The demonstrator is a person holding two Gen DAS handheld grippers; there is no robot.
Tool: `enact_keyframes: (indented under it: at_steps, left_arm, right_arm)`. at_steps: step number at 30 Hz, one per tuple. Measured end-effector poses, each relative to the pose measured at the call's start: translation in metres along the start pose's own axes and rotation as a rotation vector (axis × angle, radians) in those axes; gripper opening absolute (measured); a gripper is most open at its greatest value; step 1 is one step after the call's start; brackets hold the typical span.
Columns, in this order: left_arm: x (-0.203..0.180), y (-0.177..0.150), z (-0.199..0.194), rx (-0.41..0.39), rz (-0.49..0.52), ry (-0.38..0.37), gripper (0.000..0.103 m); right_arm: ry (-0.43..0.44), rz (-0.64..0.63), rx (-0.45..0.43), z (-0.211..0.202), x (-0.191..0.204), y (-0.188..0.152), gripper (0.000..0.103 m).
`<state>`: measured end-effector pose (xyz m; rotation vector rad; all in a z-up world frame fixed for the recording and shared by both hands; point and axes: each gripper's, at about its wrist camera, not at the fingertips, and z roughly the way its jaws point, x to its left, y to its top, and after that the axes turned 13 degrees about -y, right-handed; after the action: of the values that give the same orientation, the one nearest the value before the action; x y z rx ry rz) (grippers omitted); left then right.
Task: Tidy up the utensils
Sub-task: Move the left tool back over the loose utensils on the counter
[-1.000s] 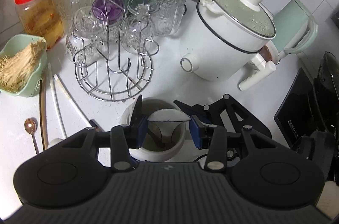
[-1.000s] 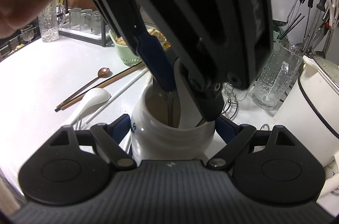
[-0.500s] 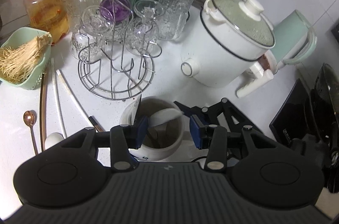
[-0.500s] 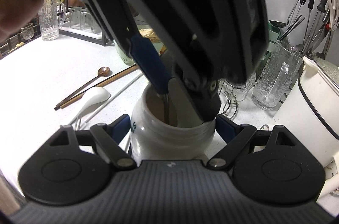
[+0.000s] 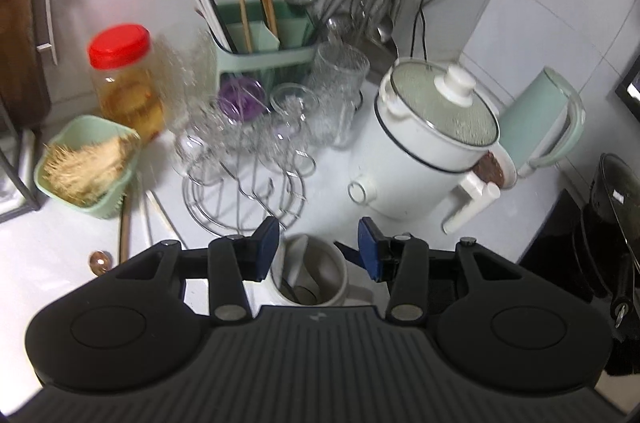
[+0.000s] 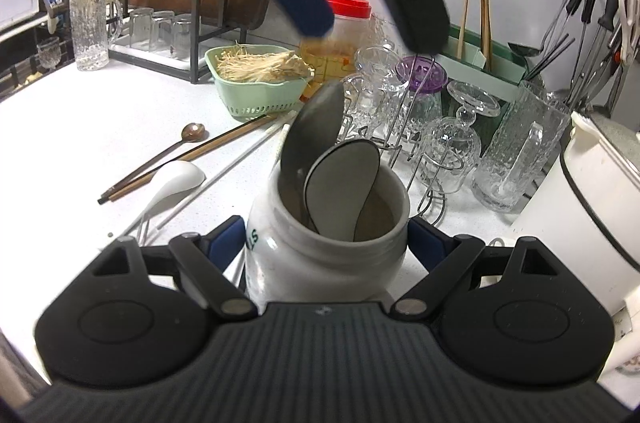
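A white ceramic jar [image 6: 320,263] stands on the counter between the pads of my right gripper [image 6: 326,239]. Its jaws are opening but still touch the jar's sides. Inside the jar lean a white ceramic spoon [image 6: 344,183] and a metal spoon [image 6: 316,127]. My left gripper [image 5: 317,249] hangs open and empty above the jar [image 5: 340,287]. In the right wrist view the left gripper [image 6: 372,31] shows at the top. On the counter to the left lie a copper spoon [image 6: 194,131], a white spoon [image 6: 176,179], wooden chopsticks [image 6: 224,139] and white chopsticks [image 6: 240,163].
Behind the jar stands a wire rack of upturned glasses [image 6: 400,103]. A green basket of mushrooms [image 6: 256,83] sits at the back left, beside a red-lidded jar [image 5: 124,79]. A green utensil caddy [image 5: 260,51] holds chopsticks. A white electric pot [image 5: 432,139] and green kettle [image 5: 540,119] stand on the right.
My left gripper has lifted up and away from the jar, leaving the white spoon inside it. The right gripper has stayed around the jar.
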<state>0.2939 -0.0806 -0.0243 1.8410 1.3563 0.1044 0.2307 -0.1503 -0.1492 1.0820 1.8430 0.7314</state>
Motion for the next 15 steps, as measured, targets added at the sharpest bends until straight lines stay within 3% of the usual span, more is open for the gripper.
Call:
enact_keyframes:
  at_steps: [15]
  left_arm:
    - [0.043, -0.028, -0.044, -0.099, -0.087, 0.105, 0.049]
  right_arm:
    - [-0.031, 0.026, 0.012, 0.0, 0.004, 0.001, 0.09]
